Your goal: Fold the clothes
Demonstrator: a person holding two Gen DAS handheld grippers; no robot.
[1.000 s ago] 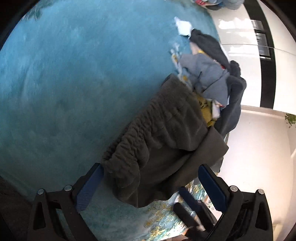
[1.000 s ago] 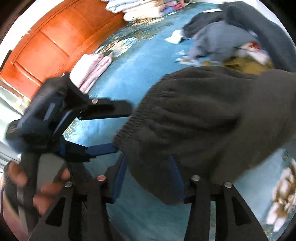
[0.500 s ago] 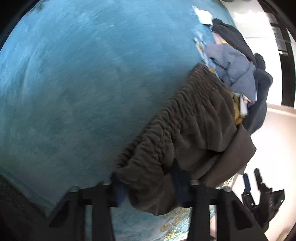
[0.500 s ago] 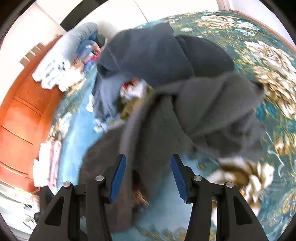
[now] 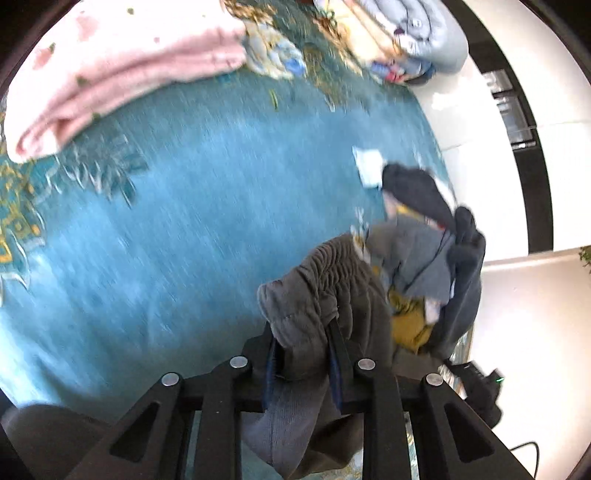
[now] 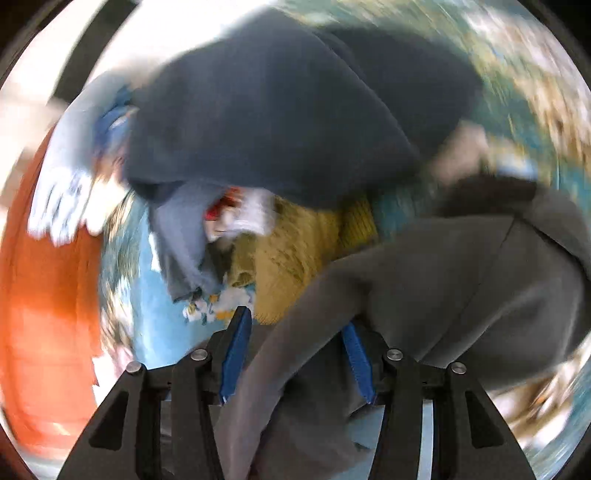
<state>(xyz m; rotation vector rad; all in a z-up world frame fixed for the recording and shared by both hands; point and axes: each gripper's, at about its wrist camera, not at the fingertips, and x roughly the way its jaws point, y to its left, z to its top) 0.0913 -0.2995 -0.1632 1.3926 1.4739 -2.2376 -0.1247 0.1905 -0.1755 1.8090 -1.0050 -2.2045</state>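
Observation:
A dark grey-brown garment (image 5: 332,284) with a ruched waistband hangs over the blue bedspread (image 5: 184,221). My left gripper (image 5: 301,354) is shut on the bunched waistband. In the blurred right wrist view, the same garment (image 6: 461,288) runs up to the right from between the blue pads (image 6: 236,354), and my right gripper (image 6: 295,358) is shut on that fabric. Behind it is the unfolded pile: a navy piece (image 6: 277,110), a grey-blue piece (image 5: 417,254) and a mustard piece (image 6: 295,251).
A folded pink blanket (image 5: 110,66) lies at the far left of the bed and a folded stack (image 5: 406,33) at the far edge. A small white item (image 5: 369,166) rests near the pile. An orange wooden panel (image 6: 48,295) stands left. White floor (image 5: 517,332) borders the bed.
My left gripper went from wide open to shut on the waistband and has lifted it. The right gripper swung toward the pile, keeping the fabric between its fingers.

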